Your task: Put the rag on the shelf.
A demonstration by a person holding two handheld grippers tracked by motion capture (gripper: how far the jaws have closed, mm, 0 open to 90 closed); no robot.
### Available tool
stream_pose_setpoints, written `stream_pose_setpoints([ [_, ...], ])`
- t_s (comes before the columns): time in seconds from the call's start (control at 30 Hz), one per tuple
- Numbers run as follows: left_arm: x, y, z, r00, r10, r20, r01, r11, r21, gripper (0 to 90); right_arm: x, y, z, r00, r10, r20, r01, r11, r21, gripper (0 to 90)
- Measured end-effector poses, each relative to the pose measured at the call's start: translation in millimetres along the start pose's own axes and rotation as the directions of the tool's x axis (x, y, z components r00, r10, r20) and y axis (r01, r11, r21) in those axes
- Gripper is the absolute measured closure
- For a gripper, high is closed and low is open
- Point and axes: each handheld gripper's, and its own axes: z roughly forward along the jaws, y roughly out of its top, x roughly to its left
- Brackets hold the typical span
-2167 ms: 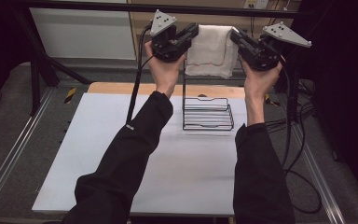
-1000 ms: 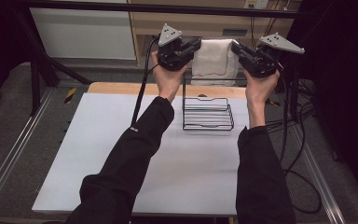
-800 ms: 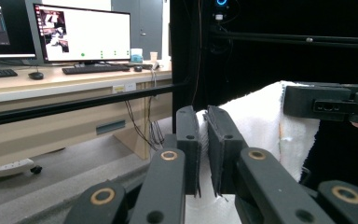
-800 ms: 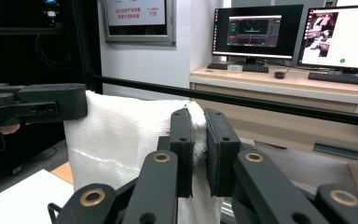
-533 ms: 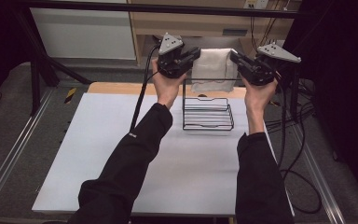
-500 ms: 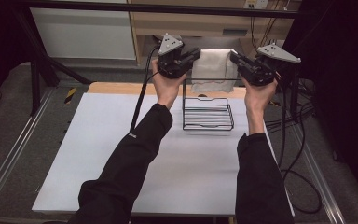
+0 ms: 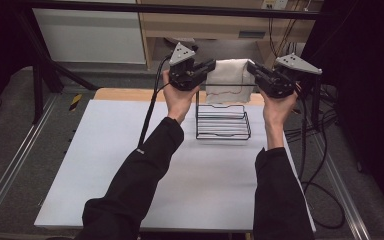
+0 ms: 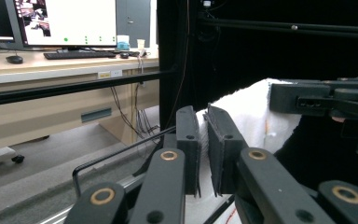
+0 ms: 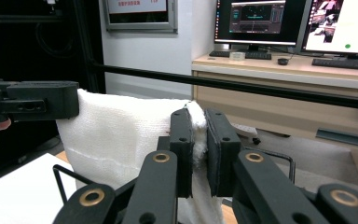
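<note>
The white table (image 7: 130, 165) fills most of the high view, with a black wire rack (image 7: 223, 121) standing near its far edge. Above the rack a white towel (image 7: 228, 80) hangs stretched between the two tools, its lower edge draping down toward the rack's top bar. The left gripper (image 7: 207, 67) pinches the towel's left upper corner and the right gripper (image 7: 254, 70) pinches the right one; in the left gripper view the cloth (image 8: 251, 112) is squeezed between the closed jaws, and in the right gripper view the fabric (image 9: 121, 135) bunches between the jaws there too, so both are clamped on the towel. The step in hand looks like hanging the towel over the rack's upper bar. The next move probably calls for lowering both corners evenly past the bar so the cloth folds over it, keeping it taut and level, and only then letting go; releasing one side early would likely let it slide off
</note>
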Motion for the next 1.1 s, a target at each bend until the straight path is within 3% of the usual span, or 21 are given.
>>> stream_pose_setpoints([
  [0.43, -8.9, -3.8, -9.6, 0.9992, 0.040, 0.007, -0.040, 0.9991, 0.014, 83.2, 6.8, -5.2, -14.7, 0.9996, -0.026, -0.010, 0.026, 1.000, -0.007, 82.4],
  [0.8, -12.7, -6.9, -15.9, 0.9990, 0.034, 0.029, -0.034, 0.9992, 0.023, 82.8, 11.2, -8.9, -24.2, 0.9990, -0.042, -0.017, 0.042, 0.999, -0.004, 82.2],
  [1.1, -19.1, -10.2, -22.6, 0.9984, 0.030, 0.048, -0.033, 0.9976, 0.061, 82.3, 14.2, -14.9, -34.6, 0.9983, -0.046, -0.035, 0.047, 0.999, 0.019, 81.9],
])
